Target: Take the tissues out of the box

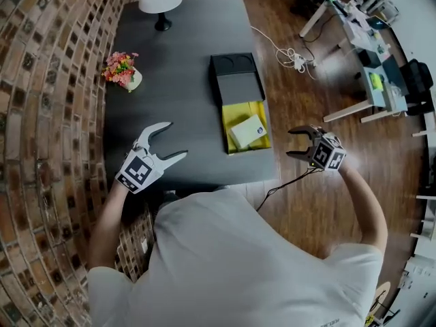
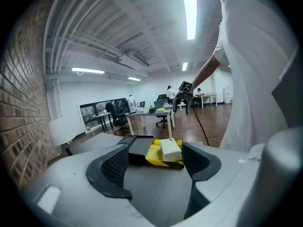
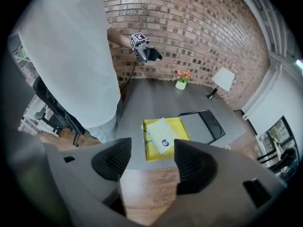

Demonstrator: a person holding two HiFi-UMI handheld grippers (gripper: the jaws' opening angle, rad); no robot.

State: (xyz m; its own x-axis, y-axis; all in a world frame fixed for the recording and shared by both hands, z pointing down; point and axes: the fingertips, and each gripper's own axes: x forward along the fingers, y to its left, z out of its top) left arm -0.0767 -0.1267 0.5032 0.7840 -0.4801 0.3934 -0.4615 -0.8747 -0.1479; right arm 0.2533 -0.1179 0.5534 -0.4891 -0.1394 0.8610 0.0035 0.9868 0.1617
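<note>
Yellow-lined box [image 1: 229,118] open on table [image 1: 177,60], tissue pack [image 1: 248,131] inside | left gripper [image 1: 178,139] and right gripper [image 1: 290,142] both released, empty, flanking box | step: right descends squarely, pinches pack's edges, lifts straight; left steadies box

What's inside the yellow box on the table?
A white tissue pack lies in the yellow box, bare yellow floor around it. Anything beneath the pack is covered.
</note>
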